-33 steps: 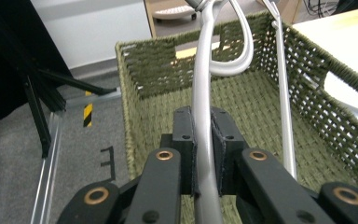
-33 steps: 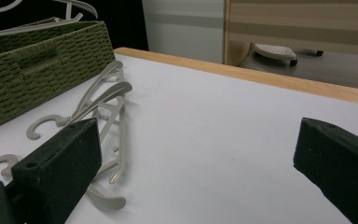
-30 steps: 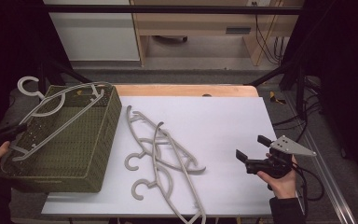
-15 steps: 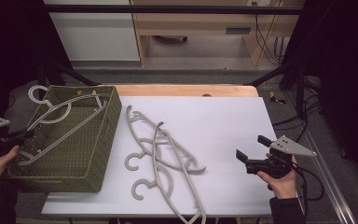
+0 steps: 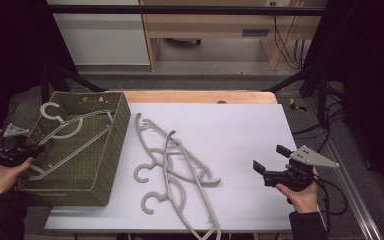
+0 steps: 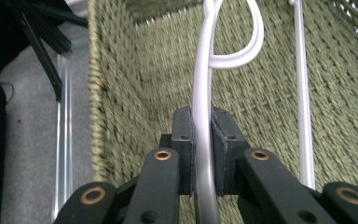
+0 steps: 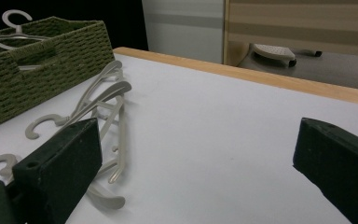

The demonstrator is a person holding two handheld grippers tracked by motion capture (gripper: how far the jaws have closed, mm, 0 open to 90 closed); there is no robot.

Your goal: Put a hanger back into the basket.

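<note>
Dim workshop room, dark all round, with a white table top (image 5: 230, 135) edged in pale wood at the far side and a wooden bench behind it. Looks like the job is clearing hangers into the woven green basket (image 5: 112, 145) at the table's left end. The left gripper (image 5: 27, 149) is clamped tight on a pale grey plastic hanger (image 6: 204, 116), with the rod squeezed between both black pads, and that hanger lies slanted across the basket with its hook poking over the far rim. So I'd say this is the drop-off step: next thing is just letting go so it settles flat inside, without snagging the other hanger in there. The right gripper (image 5: 271, 162) hovers near the table's right edge, jaws spread wide and holding nothing. A tangled pile of grey hangers (image 5: 172, 167) sits mid-table just beside the basket. They're smooth, thin and curvy with overlapping hooks, so probably fiddly to lift one at a time. The basket weave looks coarse and ropey.
</note>
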